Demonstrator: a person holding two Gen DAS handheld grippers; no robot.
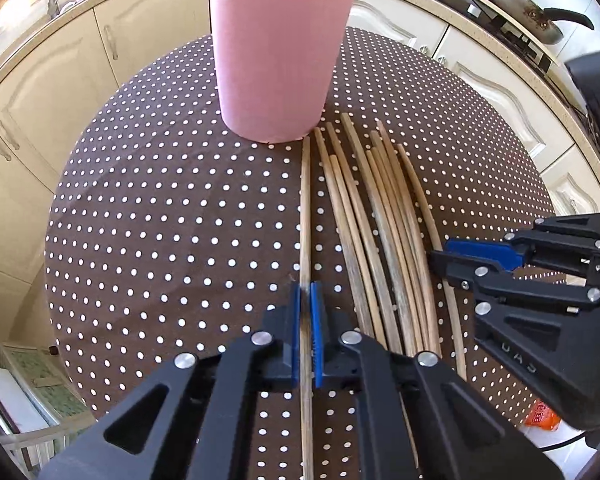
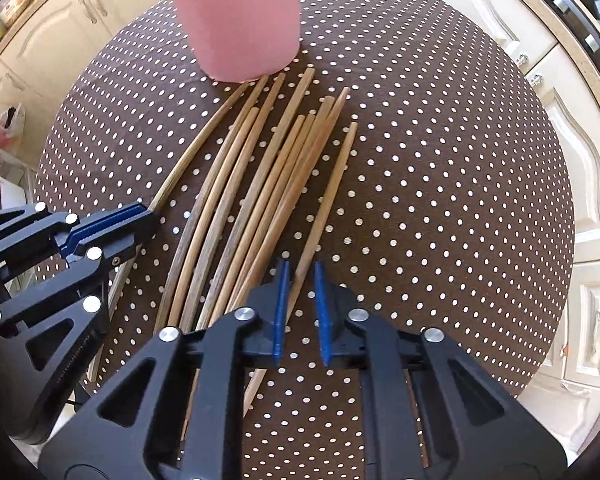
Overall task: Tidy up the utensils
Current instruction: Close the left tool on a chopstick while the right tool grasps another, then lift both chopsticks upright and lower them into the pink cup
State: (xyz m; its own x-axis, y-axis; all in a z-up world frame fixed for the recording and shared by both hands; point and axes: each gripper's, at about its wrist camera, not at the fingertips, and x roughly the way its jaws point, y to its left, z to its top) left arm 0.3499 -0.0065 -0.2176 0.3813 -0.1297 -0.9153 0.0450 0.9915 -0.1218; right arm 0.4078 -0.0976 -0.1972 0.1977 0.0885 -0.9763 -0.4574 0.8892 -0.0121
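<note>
A pink cup (image 1: 280, 60) stands on the polka-dot table (image 1: 160, 220) with two chopsticks in it. Several wooden chopsticks (image 1: 384, 232) lie in a bundle in front of the cup, also in the right wrist view (image 2: 252, 200). My left gripper (image 1: 306, 304) is shut on the leftmost chopstick (image 1: 306, 208), which lies apart from the bundle. It shows at the left of the right wrist view (image 2: 144, 216). My right gripper (image 2: 300, 280) is open, its pads on either side of the rightmost chopstick (image 2: 332, 192). The cup's base shows at the top of that view (image 2: 240, 20).
Cream kitchen cabinets (image 1: 60, 80) and a countertop curve around the far side of the table. A frying pan (image 1: 520, 4) sits on the stove at the far right. An orange packet (image 1: 542, 418) lies below the table edge at the right.
</note>
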